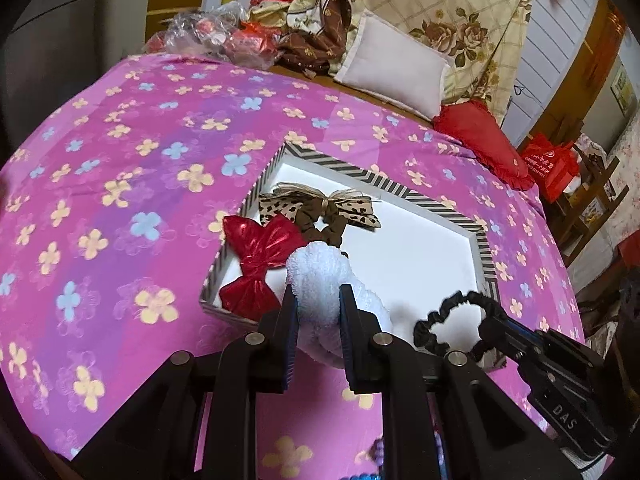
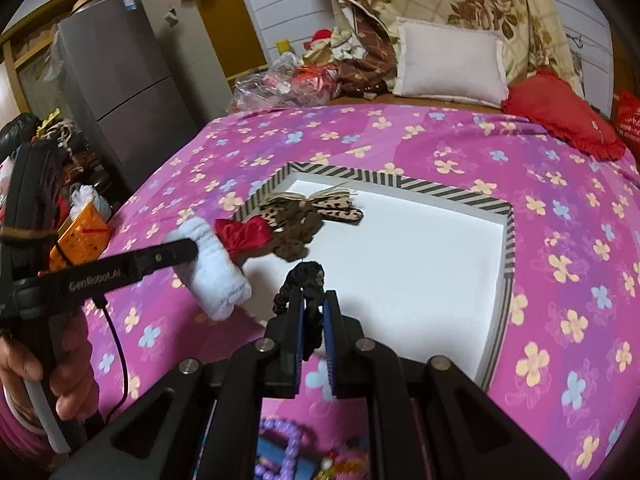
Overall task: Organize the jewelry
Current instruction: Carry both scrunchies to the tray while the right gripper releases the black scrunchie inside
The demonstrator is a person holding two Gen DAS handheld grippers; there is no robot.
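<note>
A white box with a striped rim lies on the pink flowered bed cover. In it lie a red bow and a leopard-print bow scrunchie. My left gripper is shut on a fluffy white scrunchie, held over the box's near left corner. My right gripper is shut on a black scrunchie, held over the box's near edge.
Purple beads lie just below my right gripper. A white pillow, a red cushion and a flowered quilt sit at the bed's far end. A grey fridge stands left of the bed.
</note>
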